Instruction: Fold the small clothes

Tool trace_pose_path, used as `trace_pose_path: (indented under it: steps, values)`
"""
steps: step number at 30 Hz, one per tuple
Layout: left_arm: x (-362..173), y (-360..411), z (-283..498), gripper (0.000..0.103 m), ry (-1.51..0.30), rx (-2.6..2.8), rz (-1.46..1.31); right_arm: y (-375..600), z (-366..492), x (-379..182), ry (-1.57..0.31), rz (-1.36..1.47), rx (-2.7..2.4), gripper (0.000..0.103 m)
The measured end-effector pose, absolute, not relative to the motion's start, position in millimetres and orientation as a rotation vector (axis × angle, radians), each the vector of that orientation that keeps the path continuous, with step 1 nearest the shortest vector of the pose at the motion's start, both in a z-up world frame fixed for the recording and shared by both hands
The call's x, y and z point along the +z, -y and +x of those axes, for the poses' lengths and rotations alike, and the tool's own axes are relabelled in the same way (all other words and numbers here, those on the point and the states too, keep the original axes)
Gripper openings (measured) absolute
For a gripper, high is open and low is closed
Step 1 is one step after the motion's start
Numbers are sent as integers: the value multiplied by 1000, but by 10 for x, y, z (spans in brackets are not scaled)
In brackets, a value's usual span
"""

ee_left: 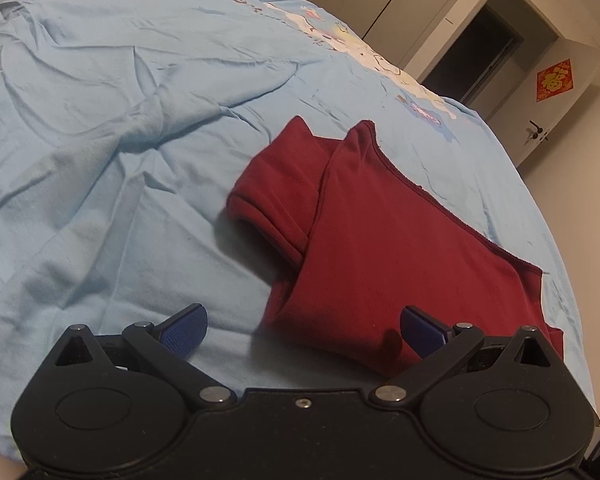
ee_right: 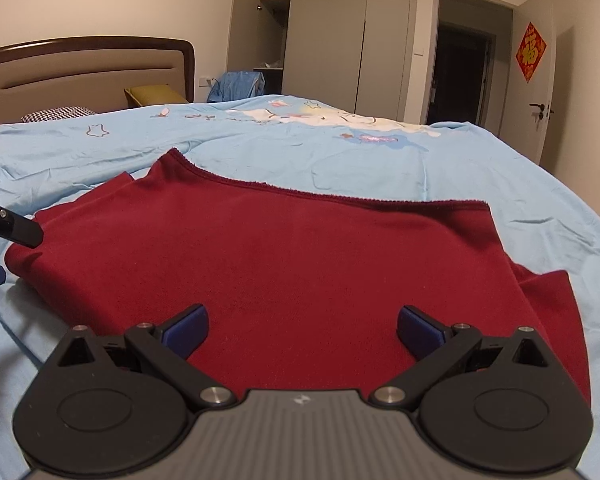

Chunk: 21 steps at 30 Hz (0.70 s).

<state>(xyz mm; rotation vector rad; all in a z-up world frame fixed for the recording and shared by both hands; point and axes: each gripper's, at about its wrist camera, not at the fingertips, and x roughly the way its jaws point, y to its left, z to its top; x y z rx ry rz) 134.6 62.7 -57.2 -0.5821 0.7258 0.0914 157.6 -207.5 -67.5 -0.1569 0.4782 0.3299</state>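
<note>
A dark red garment (ee_right: 284, 264) is lying partly folded on the light blue bedsheet (ee_right: 440, 164), its long axis running across the frame's centre. The right gripper (ee_right: 302, 330) is hovering directly over its near edge, jaws spread wide and empty. The left gripper (ee_left: 302, 330), equally open, is waiting at the lower-left corner.

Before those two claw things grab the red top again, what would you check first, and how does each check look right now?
1. Left gripper open and empty: ok, jaws spread wide.
2. Right gripper open and empty: ok, nothing between its pads.
3. Red top lies flat on the bed: mostly ok; one corner sticks out at the right.
4. Sleeve folded in: not ok, it pokes out from under the top layer in the left wrist view.
5. Grippers clear of each other: ok, the left one shows only at the far left edge of the right wrist view.
6. Underside layers smooth: cannot tell, hidden.
</note>
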Motion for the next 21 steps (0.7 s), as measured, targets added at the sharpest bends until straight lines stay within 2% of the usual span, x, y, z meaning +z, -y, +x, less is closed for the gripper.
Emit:
trace_pose_path:
  steps: [15,21]
  values:
    - [-601,-442,1286,102,-673,-23,-666,2073,1572,-758,-490,-145,321,103]
    - [-585,-414,1340,94,-641,-43,-668,2072,1573,-758,-490,-145,321,103]
